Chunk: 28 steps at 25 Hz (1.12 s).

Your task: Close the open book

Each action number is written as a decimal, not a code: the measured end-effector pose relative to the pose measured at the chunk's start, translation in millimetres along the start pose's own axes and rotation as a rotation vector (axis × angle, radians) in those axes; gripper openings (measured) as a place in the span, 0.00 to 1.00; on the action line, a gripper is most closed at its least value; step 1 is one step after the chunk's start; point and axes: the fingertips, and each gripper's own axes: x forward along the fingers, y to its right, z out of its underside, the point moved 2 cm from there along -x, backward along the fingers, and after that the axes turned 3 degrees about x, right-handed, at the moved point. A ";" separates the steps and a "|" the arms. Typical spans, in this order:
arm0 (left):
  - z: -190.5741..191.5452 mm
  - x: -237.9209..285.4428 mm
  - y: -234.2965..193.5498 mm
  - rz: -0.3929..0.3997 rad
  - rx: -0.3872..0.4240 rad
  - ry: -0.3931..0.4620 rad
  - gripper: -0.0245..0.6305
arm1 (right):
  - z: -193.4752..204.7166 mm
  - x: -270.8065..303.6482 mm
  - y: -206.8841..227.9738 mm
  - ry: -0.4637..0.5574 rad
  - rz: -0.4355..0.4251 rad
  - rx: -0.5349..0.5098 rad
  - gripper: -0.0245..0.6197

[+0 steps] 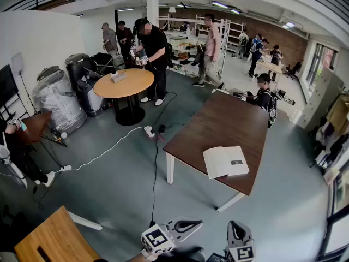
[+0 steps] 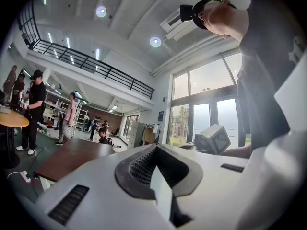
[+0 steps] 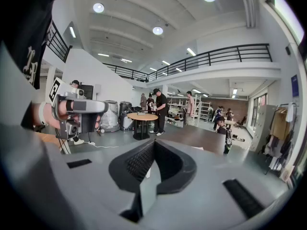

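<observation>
A white book [image 1: 226,161] lies flat near the front edge of the long brown table [image 1: 218,119] in the head view; at this distance I cannot tell whether it lies open. Both grippers hang at the bottom of that view, over the grey floor and well short of the table. My left gripper [image 1: 196,223] points right, and in its own view the jaws [image 2: 156,148] meet with nothing between them. My right gripper [image 1: 236,225] points up towards the table, and its jaws [image 3: 153,143] are likewise shut and empty. The brown table [image 3: 192,134] lies ahead of it.
A round wooden table [image 1: 123,82] stands at the back left with people around it. Cables [image 1: 155,162] and a power strip [image 1: 149,131] cross the floor left of the brown table. A wooden desk corner [image 1: 54,239] is at the bottom left. A person sits beyond the table's far end [image 1: 264,91].
</observation>
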 end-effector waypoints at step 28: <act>14.1 -6.1 -50.2 -0.071 -0.019 -0.058 0.05 | -7.5 42.1 -9.2 0.003 -0.065 0.010 0.02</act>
